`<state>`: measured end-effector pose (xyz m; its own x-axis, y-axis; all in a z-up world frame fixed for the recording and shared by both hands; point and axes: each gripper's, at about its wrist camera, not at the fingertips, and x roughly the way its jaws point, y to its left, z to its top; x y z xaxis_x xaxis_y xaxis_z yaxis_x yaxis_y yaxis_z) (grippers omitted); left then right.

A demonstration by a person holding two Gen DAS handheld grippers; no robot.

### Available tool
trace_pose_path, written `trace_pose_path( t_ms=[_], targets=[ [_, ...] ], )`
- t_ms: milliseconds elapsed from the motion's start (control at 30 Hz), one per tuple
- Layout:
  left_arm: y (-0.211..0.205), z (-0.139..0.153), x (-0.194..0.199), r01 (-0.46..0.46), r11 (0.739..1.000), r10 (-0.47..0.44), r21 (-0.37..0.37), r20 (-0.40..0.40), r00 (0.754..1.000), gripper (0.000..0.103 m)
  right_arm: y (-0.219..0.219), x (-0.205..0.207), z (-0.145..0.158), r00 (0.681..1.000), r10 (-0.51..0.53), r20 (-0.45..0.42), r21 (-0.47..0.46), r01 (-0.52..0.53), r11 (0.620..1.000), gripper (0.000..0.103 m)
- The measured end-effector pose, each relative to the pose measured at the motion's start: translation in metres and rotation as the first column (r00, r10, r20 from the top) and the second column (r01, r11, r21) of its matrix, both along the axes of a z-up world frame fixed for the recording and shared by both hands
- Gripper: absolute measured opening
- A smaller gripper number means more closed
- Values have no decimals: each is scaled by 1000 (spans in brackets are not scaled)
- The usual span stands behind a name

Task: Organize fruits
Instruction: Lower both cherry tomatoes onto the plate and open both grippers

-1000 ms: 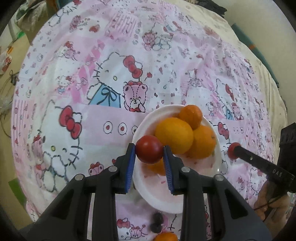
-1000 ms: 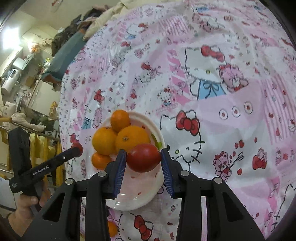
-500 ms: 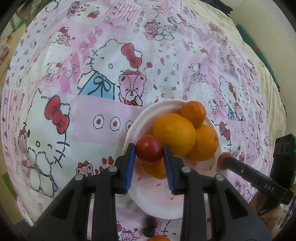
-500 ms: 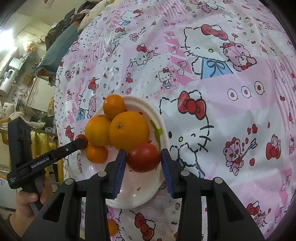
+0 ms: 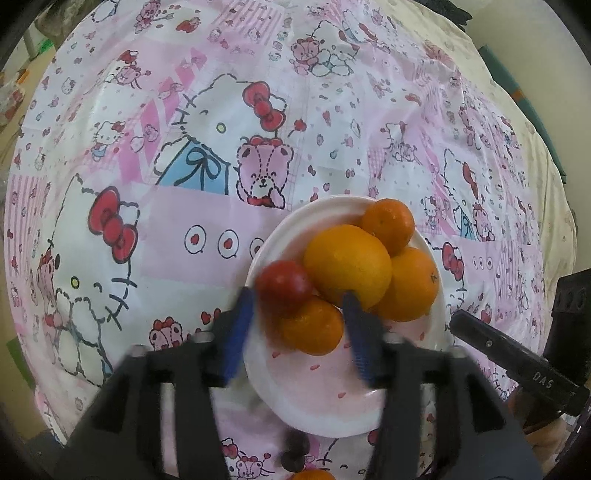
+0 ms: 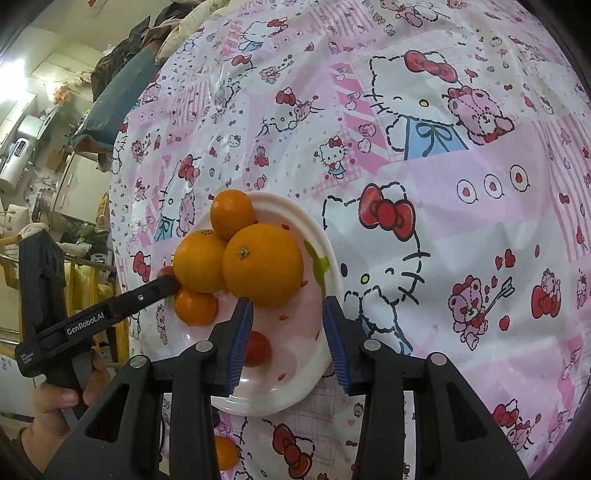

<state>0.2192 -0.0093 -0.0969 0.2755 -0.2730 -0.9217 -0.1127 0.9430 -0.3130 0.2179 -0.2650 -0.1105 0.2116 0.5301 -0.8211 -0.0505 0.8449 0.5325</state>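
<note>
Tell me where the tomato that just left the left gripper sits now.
In the left wrist view the tomato sits on the plate's left edge, against the small orange and big orange, between the opening left gripper's jaws, unpressed.

Pink cartoon-print tablecloth (image 6: 461,258); cluttered shelves (image 6: 33,155) at left, pale wall (image 5: 524,22)

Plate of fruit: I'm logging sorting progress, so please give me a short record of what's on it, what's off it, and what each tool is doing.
plate: white, on patterned cloth
oranges: four, piled on the plate
first tomato: leaning on the pile at the rim
left tool: jaws opening, pads not pressing the tomato
second tomato: lying on the plate
right tool: open, nothing gripped
loose orange: on the cloth, off the plate
</note>
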Motion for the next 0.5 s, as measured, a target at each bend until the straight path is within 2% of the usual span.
trace_pose_path(
  t_ms=[133,300,500],
  targets=[
    [-2,2,-2,15,1000,-15,1,9,1000,52,0,-1,2,1000,-5,8,-12,5,1000,43],
    [4,7,-3,-4,1000,4,-5,22,1000,52,-3,-1,6,1000,-13,20,-15,14,1000,52],
    [8,13,-6,-12,1000,11,23,48,999,52,-3,-3,13,999,-14,32,-10,15,1000,54]
  ],
)
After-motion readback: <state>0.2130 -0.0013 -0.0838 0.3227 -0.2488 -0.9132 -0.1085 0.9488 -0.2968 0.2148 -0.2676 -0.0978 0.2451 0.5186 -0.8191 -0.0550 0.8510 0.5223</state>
